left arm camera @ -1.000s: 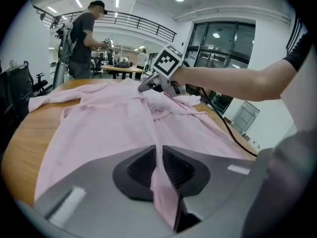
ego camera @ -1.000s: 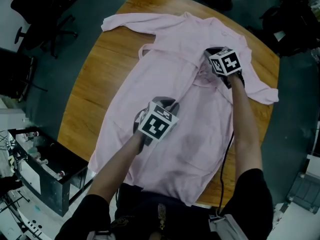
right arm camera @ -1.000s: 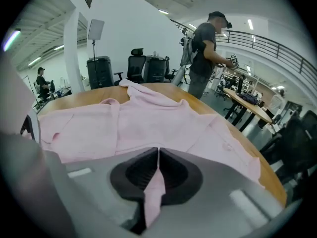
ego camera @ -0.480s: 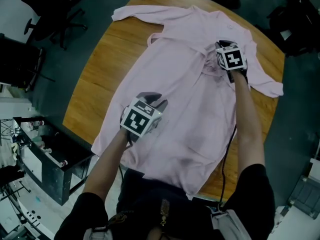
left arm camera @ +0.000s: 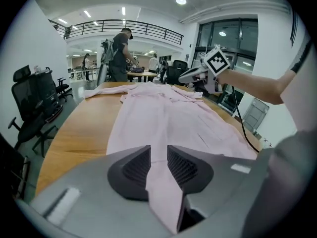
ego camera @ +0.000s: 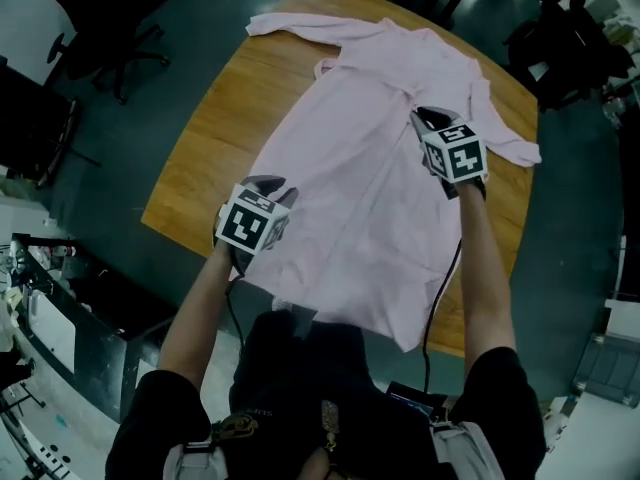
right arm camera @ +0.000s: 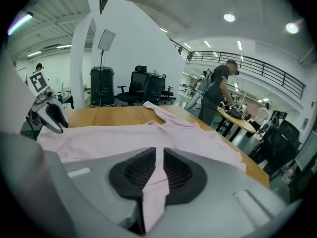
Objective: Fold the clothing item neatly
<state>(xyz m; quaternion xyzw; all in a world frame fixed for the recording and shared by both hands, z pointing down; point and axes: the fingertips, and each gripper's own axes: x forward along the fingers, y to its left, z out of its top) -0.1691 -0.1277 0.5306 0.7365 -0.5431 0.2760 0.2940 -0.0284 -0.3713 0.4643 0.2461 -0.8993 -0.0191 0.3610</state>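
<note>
A pale pink long-sleeved garment [ego camera: 370,168] lies spread lengthwise on the round wooden table [ego camera: 220,138], collar far, hem hanging over the near edge. My left gripper [ego camera: 265,183] is at the garment's left side edge near the hem. A fold of pink cloth runs between its pads [left arm camera: 159,165]. My right gripper [ego camera: 425,118] is over the right side near the sleeve, also pinching a fold [right arm camera: 159,170]. Both sets of jaws have widened a little in the last second and still have cloth between them. Each gripper shows in the other's view, the right [left arm camera: 185,76] and the left [right arm camera: 52,115].
Black office chairs [ego camera: 110,8] stand beyond the table's far left. A dark cabinet [ego camera: 60,318] sits at lower left and dark gear [ego camera: 560,38] at upper right. A cable [ego camera: 440,298] trails off the right gripper. People stand at a far desk [left arm camera: 119,53].
My left gripper has moved left across the garment to its side edge. My right gripper has pulled back and up. The cloth is drawn flatter, with its central bunching gone.
</note>
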